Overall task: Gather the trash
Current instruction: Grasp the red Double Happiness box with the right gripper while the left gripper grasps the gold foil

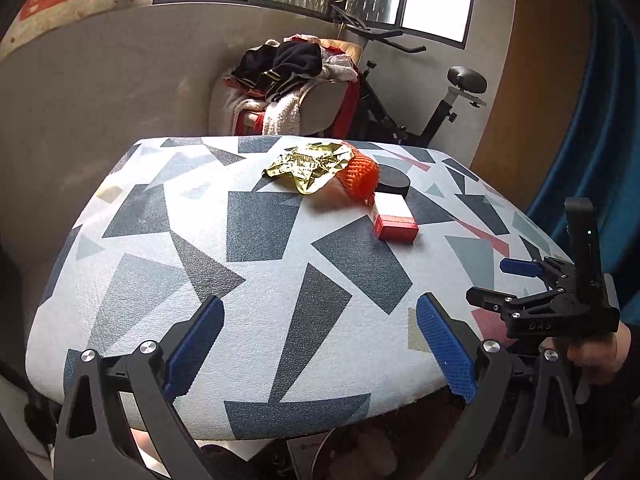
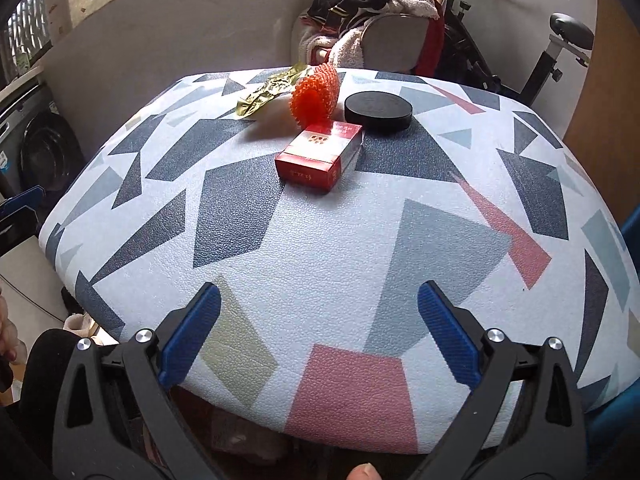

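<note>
Open left tongs point(image 1: 320, 344) over table point(image 1: 260, 280), trash beyond.

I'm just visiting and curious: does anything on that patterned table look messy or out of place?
Yes: a crumpled gold foil wrapper and an orange foam fruit net lie loose at the far side, beside a red box and a black round lid.

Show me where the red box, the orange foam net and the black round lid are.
red box point(image 2: 320, 152): right wrist view, on its top face.
orange foam net point(image 2: 314, 94): right wrist view, on its mesh middle.
black round lid point(image 2: 378, 109): right wrist view, on its flat top.
</note>
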